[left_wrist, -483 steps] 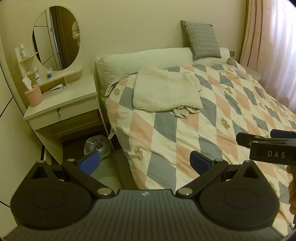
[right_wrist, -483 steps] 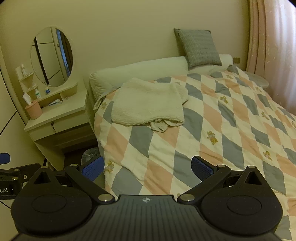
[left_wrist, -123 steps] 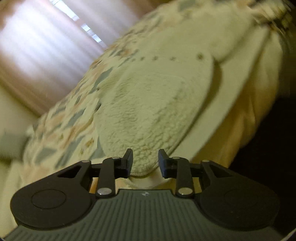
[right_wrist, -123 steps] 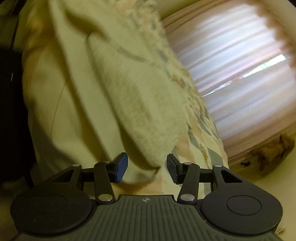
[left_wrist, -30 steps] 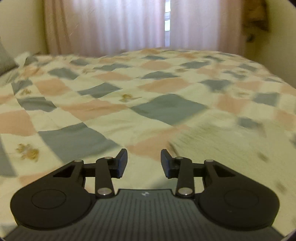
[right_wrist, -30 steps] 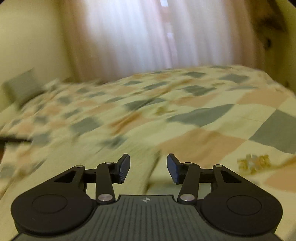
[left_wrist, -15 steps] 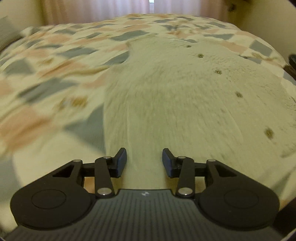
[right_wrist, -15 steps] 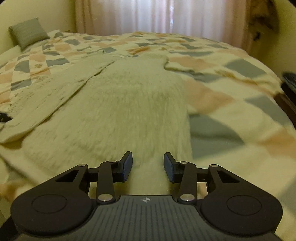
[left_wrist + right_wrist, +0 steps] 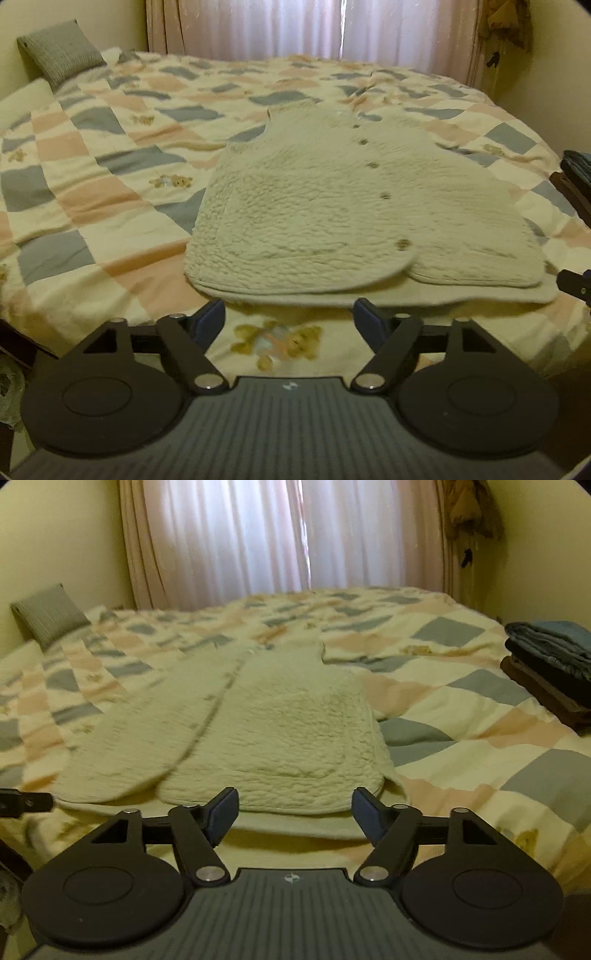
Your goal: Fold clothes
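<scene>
— Both of our claws had spread since half a second earlier: the left gripper (image 9: 288,319) and the right gripper (image 9: 294,808) then stood narrow right over the pile, and now their jaws gaped wide, holding nothing, drawn back off the hem.

— And the garment?

— We saw the cream, button-front sherpa fleece vest (image 9: 332,206) spread flat on the quilted bed cover of pink, grey and cream diamonds (image 9: 92,184), its front panels closed one over the other. At sixteen seconds earlier it had lain folded up by the pillow end, beside the dressing table; now it lay opened out near the bed's edge closest to us.

— Which way did it lie from us?

— Straight ahead of both claws. Its long axis ran away from us, hem nearest, neck toward the pale pink curtains (image 9: 258,535). We judged each claw about equally near its own hem corner: the left panel's rounded corner sat just beyond the left claw, the right panel's just beyond the right.

— So what did the next move turn on?

— As we read it, on that axis: a fold across would bring one side over the other, a fold along would carry hem to neck. A stack of folded dark clothes (image 9: 550,664) waited at the right edge.
</scene>
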`<control>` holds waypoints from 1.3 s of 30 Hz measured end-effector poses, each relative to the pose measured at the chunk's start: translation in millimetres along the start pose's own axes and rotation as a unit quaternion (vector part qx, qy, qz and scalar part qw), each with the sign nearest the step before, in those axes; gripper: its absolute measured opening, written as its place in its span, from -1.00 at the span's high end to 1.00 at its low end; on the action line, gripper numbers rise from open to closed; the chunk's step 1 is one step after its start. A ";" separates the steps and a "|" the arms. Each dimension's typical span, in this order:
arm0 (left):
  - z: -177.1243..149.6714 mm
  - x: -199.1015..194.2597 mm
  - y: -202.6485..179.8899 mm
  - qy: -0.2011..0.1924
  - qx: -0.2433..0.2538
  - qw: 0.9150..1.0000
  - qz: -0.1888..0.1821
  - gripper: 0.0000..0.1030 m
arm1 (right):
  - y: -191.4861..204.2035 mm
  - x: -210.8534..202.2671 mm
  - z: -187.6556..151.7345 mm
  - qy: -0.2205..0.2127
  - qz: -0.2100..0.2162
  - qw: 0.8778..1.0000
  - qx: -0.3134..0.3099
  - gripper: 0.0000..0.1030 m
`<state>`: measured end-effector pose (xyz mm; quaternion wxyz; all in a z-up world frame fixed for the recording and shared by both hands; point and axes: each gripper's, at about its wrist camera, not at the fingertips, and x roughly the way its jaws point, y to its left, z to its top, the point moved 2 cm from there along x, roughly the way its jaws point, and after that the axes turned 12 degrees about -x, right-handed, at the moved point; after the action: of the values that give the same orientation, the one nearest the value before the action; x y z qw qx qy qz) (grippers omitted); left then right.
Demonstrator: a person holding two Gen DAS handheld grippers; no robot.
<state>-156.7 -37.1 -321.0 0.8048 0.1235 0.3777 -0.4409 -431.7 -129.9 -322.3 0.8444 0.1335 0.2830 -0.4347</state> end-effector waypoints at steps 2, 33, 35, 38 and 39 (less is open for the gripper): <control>-8.4 -18.2 -7.5 -0.011 0.005 1.000 0.005 -0.58 | 3.5 -15.4 -2.9 -0.008 0.006 1.000 0.009 -0.43; -38.0 -82.8 -6.8 -0.077 0.023 0.997 0.020 -0.98 | 38.3 -50.1 9.4 -0.012 -0.057 0.998 -0.003 -1.00; -34.1 -72.9 -9.4 -0.065 0.023 0.998 0.015 -0.98 | 35.3 -43.5 9.9 -0.003 -0.063 0.998 -0.007 -1.00; -28.5 -58.4 -12.4 -0.050 0.020 0.999 0.005 -0.98 | 31.2 -32.3 10.7 0.011 -0.065 0.998 -0.008 -1.00; -26.7 -53.7 -13.4 -0.046 0.019 0.999 0.005 -0.98 | 30.3 -28.0 11.5 0.016 -0.067 0.998 -0.008 -1.00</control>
<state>-198.3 2.4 -298.9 0.8211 0.1204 0.3309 -0.4493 -415.9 -99.1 -297.0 0.8097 0.1146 0.3080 -0.4863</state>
